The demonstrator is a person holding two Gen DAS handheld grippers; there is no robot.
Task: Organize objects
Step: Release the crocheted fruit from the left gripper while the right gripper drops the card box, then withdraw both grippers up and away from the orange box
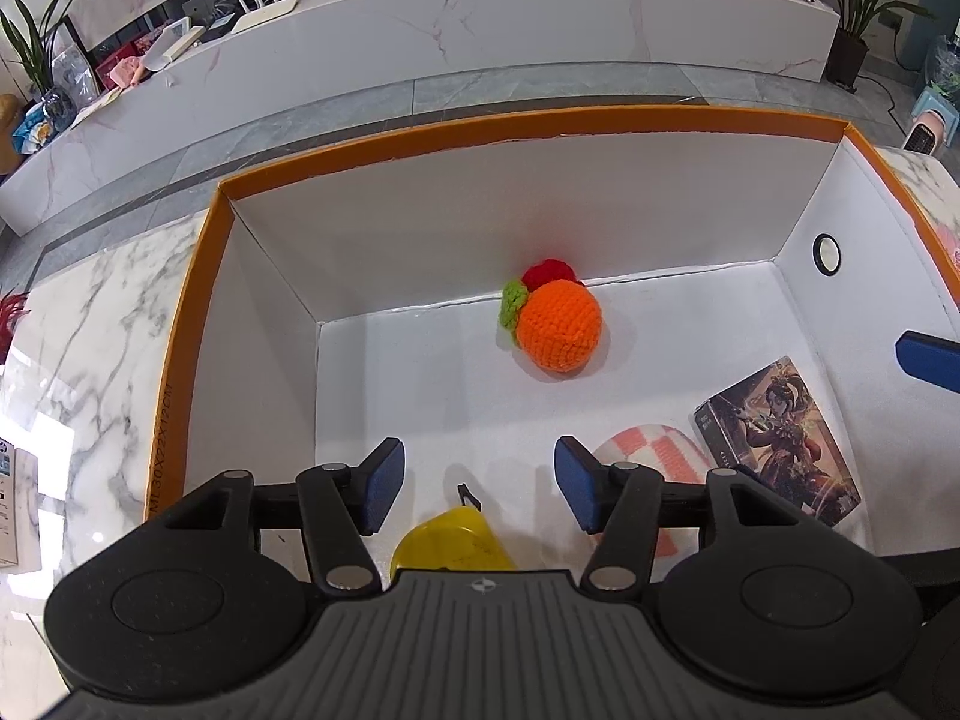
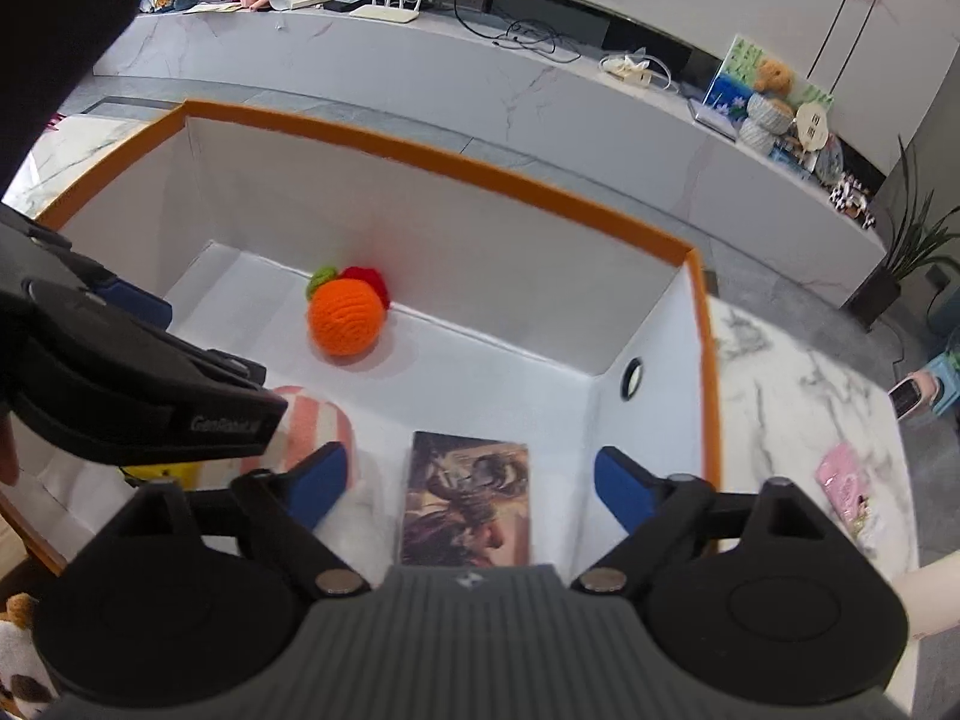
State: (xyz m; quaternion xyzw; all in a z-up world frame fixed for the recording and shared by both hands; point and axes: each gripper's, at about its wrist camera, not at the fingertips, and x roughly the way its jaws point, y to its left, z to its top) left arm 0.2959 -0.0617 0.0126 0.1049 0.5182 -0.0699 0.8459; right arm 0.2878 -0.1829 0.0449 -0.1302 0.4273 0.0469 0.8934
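An open box with an orange rim (image 1: 420,132) (image 2: 420,150) and white inside stands on a marble table. In it lie a crocheted orange ball (image 1: 558,324) (image 2: 345,315) with a red and green piece, a pink-and-white checked item (image 1: 654,450) (image 2: 312,420), an illustrated card box (image 1: 780,438) (image 2: 468,498) and a yellow object (image 1: 456,540) (image 2: 162,471). My left gripper (image 1: 478,483) is open above the yellow object. My right gripper (image 2: 468,486) is open over the card box.
A pink packet (image 2: 846,483) lies on the marble table (image 2: 798,396) right of the box. A long marble TV bench (image 1: 420,36) with a router, cables and plants stands beyond a strip of grey floor. The box's right wall has a round hole (image 1: 826,254).
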